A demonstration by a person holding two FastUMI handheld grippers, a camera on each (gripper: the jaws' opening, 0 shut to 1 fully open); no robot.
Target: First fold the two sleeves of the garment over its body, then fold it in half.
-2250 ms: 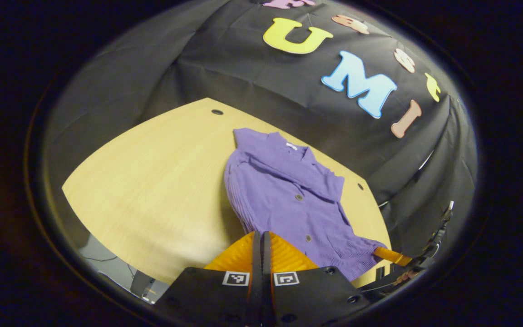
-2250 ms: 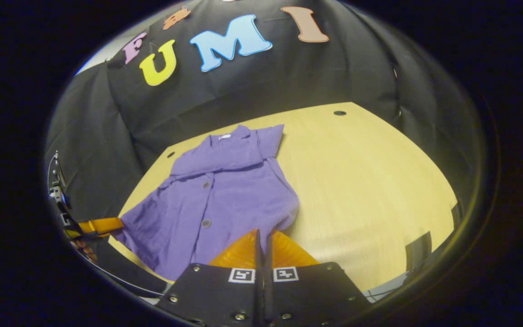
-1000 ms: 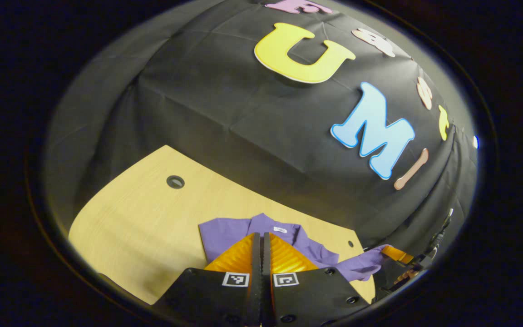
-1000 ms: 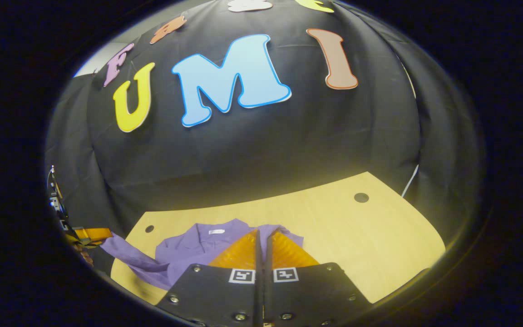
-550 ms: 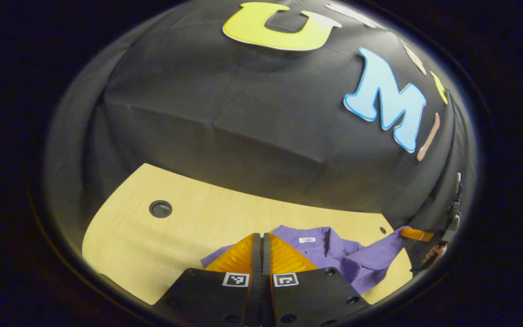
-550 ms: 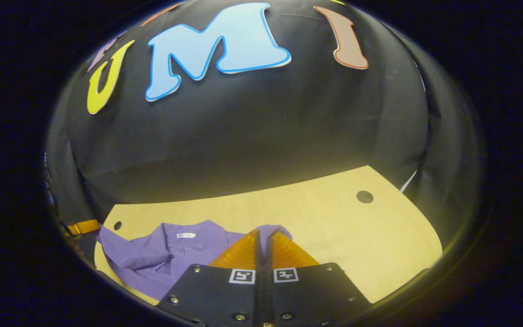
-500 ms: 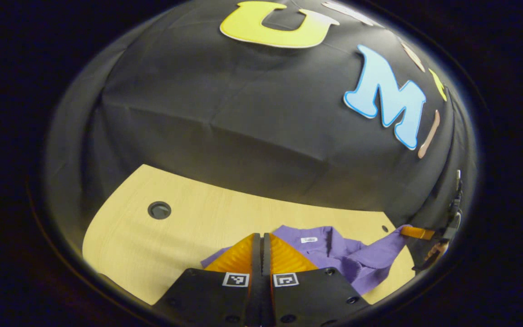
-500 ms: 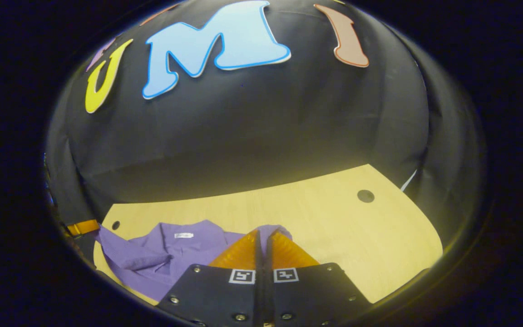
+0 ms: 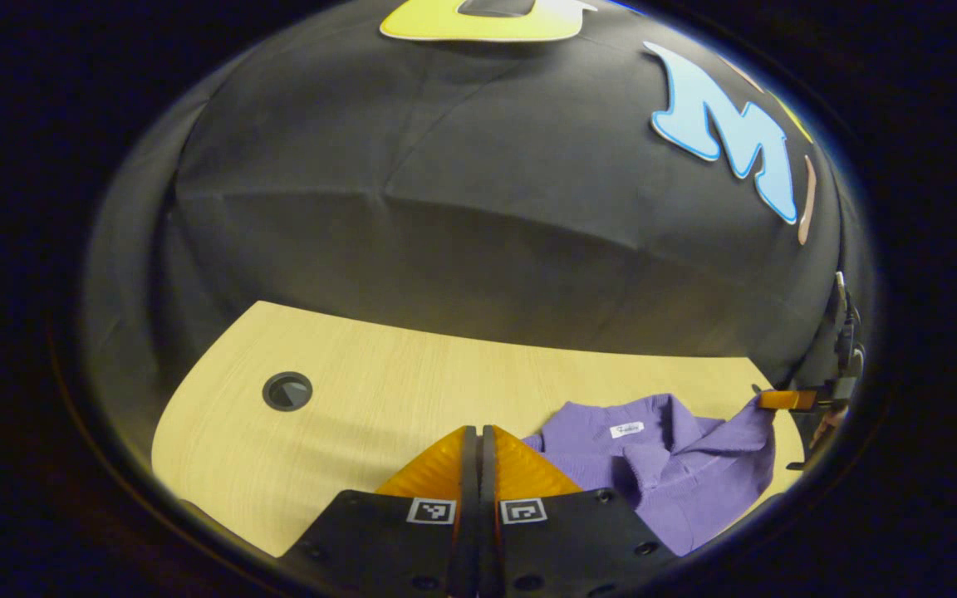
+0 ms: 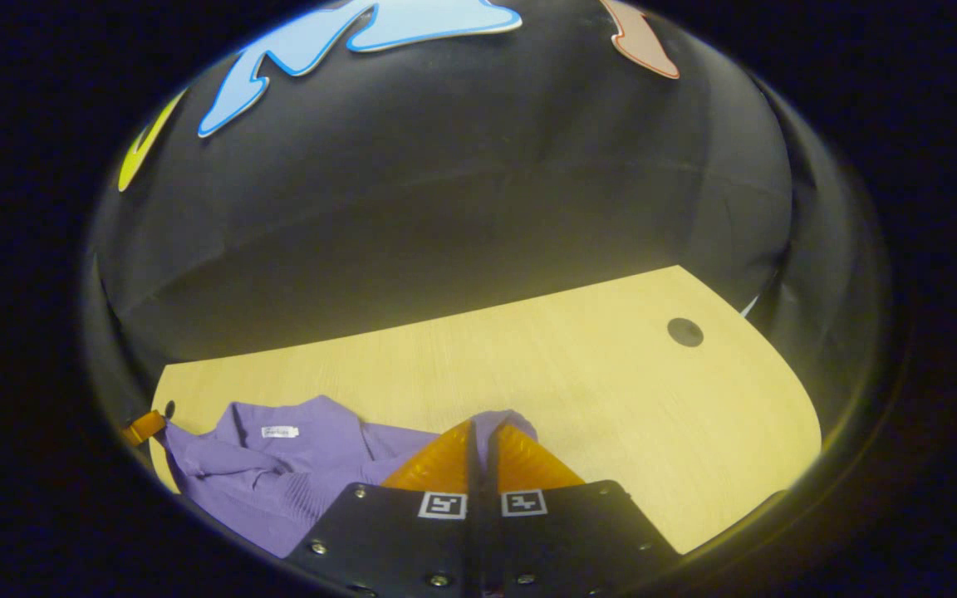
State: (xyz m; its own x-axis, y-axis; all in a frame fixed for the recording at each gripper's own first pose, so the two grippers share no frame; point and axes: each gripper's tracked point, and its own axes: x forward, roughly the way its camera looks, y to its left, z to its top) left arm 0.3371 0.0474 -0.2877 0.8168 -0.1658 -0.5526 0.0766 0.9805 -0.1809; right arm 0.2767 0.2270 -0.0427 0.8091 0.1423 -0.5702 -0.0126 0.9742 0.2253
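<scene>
Left gripper view has the purple collared shirt (image 9: 678,473) bunched at the lower right of the frame on the wooden worktop (image 9: 379,415), collar and neck tag uppermost, with the hem carried up toward the collar. By my reading the sleeves are already folded in and the halving fold is nearly laid; setting the hem down flat and letting go is what remains. The left claw (image 9: 478,453) sits low at bottom centre, fingers pressed together, seemingly pinching cloth at the shirt's edge. Right gripper view shows the right claw (image 10: 480,448) likewise closed at bottom centre, purple fabric peeping around its tips, shirt at lower left.
</scene>
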